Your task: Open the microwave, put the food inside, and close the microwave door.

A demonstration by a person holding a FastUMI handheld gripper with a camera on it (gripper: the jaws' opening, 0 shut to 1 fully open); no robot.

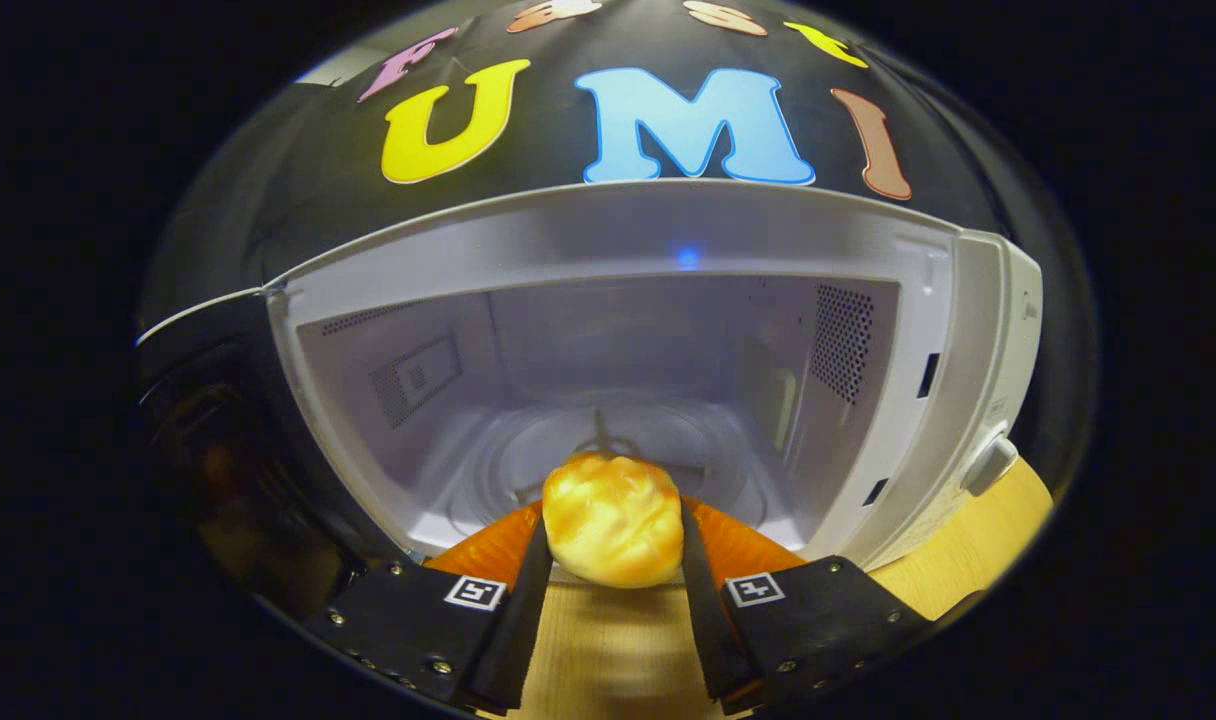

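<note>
Gripping a bun [613,520], both fingers [530,590] face the open microwave [608,250].

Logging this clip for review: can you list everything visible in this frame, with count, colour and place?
Microwave: one, white, on the table beyond the fingers, cavity facing the camera.
Microwave door: one, dark and glossy, swung open beside the cavity.
Turntable: one, clear glass, on the cavity floor.
Bun: one, golden yellow, between the fingers, at the cavity's front edge.
Orange piece: one, orange, under and behind the bun; what it is, I cannot tell.
Table: one, light wood, under the microwave.
Gripper: one, both fingers pressing the bun's sides.
</note>
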